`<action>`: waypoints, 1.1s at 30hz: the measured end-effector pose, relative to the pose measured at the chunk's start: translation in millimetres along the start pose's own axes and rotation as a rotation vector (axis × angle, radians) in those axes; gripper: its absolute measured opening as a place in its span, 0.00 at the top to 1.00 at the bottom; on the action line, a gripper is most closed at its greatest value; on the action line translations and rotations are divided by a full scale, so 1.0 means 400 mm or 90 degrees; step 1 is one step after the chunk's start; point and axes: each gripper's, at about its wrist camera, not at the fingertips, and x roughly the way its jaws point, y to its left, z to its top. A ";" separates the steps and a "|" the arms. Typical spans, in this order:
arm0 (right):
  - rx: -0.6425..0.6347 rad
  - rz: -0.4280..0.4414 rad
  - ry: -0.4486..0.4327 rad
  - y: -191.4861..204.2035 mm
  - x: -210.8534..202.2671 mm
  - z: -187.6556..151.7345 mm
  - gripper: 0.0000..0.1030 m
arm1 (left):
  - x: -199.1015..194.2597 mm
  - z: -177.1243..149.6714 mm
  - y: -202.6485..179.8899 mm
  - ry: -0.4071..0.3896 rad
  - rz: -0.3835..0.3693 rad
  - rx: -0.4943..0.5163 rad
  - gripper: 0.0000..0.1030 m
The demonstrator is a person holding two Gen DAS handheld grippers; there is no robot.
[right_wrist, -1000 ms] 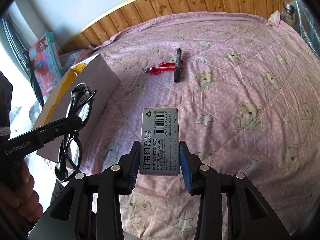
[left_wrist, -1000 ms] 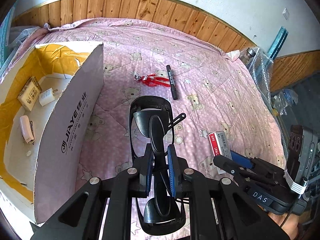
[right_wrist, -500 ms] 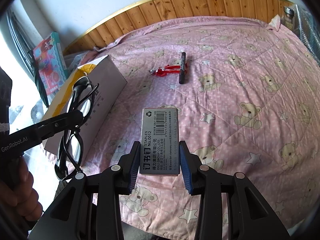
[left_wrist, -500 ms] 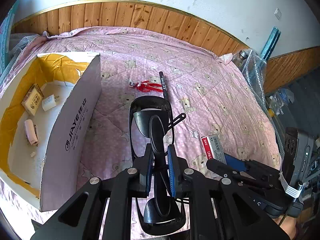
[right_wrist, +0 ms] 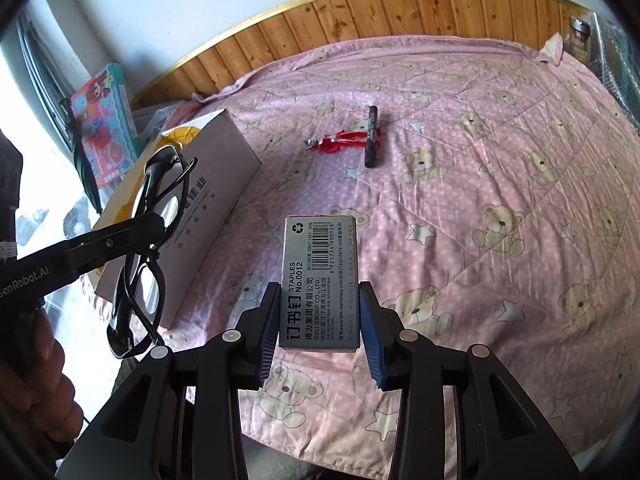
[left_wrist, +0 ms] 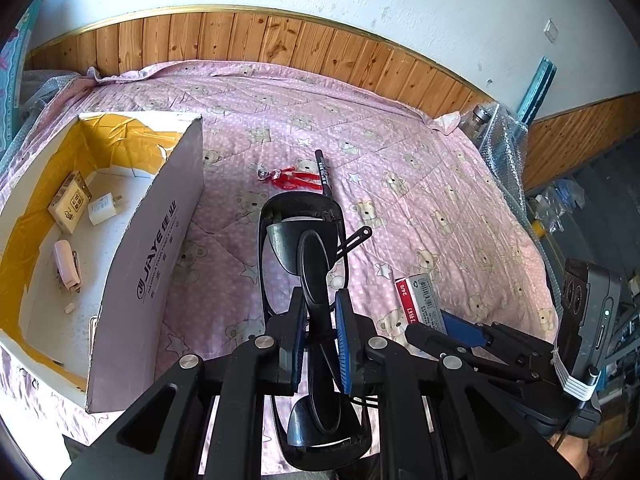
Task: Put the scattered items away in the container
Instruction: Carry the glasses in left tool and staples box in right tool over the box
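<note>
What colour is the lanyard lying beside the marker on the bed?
Red lanyard, with a silver clip; the right wrist view shows it best.

Right gripper clamps staples box above, seemingly, the quilt.

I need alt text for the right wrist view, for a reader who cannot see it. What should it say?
The right gripper holds a grey staples box above a pink bear-print quilt. At left, the left gripper holds black glasses near an open cardboard box. Farther back, a black marker and a red lanyard lie on the quilt.
</note>
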 end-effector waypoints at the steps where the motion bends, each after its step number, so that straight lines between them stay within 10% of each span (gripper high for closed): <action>1: 0.001 0.001 0.001 0.000 0.000 0.000 0.62 | -0.001 -0.001 0.000 -0.001 0.000 0.000 0.86; 33: -0.059 0.016 0.011 0.134 0.026 0.038 0.62 | -0.072 0.032 0.119 -0.054 0.015 -0.052 0.86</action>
